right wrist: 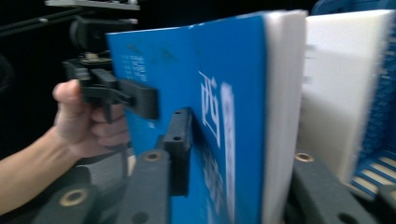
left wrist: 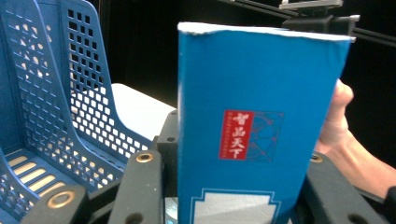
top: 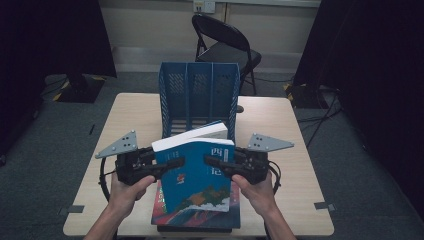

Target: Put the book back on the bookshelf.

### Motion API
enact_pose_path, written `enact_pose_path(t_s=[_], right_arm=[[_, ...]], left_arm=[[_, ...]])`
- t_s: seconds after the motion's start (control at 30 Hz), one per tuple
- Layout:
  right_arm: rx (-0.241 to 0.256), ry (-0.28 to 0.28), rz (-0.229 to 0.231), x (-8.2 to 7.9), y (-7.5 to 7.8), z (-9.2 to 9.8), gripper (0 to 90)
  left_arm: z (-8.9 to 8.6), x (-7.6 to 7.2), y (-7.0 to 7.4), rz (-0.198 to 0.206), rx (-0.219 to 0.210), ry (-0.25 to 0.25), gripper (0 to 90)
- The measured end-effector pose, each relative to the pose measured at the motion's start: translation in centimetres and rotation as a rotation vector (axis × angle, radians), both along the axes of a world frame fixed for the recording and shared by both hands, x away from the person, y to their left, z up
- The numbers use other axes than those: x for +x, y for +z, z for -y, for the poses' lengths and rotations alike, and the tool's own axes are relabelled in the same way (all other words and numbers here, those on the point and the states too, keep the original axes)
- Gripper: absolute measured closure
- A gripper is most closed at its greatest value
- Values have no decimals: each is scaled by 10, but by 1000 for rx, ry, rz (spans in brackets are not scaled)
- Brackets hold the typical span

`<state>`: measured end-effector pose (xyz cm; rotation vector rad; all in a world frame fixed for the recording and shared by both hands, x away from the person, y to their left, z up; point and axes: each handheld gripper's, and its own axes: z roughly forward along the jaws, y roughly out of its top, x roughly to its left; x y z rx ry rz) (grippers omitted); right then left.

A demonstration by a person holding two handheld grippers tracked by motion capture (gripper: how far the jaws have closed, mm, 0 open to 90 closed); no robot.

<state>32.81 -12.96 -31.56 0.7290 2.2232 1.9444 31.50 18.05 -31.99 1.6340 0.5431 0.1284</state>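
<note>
I hold a blue book (top: 196,172) upright above the table's front, pinched from both sides. My left gripper (top: 172,164) is shut on its left edge and my right gripper (top: 215,162) on its right edge. In the left gripper view the book's spine (left wrist: 254,126), with a red label, stands between my black jaws. In the right gripper view my jaws clamp the cover and the white page block (right wrist: 233,140). A second book (top: 212,131) with white pages leans just behind it, at the mouth of the blue file rack (top: 199,92).
The three-slot rack stands at the table's middle back, its slots facing me. A stack of books with a colourful cover (top: 197,215) lies flat at the front edge under the held book. A black folding chair (top: 225,47) stands beyond the table (top: 280,125).
</note>
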Motion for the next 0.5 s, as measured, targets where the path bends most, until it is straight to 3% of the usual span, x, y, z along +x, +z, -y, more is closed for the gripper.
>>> enact_pose_path(t_s=[0.3, 0.5], right_arm=[[-48, -47, 31, -12, -3, 14, 576], [-36, -67, 6, -10, -12, 30, 587]], left_arm=[[0, -11, 0, 26, 6, -5, 596], [2, -19, 1, 30, 24, 6, 591]])
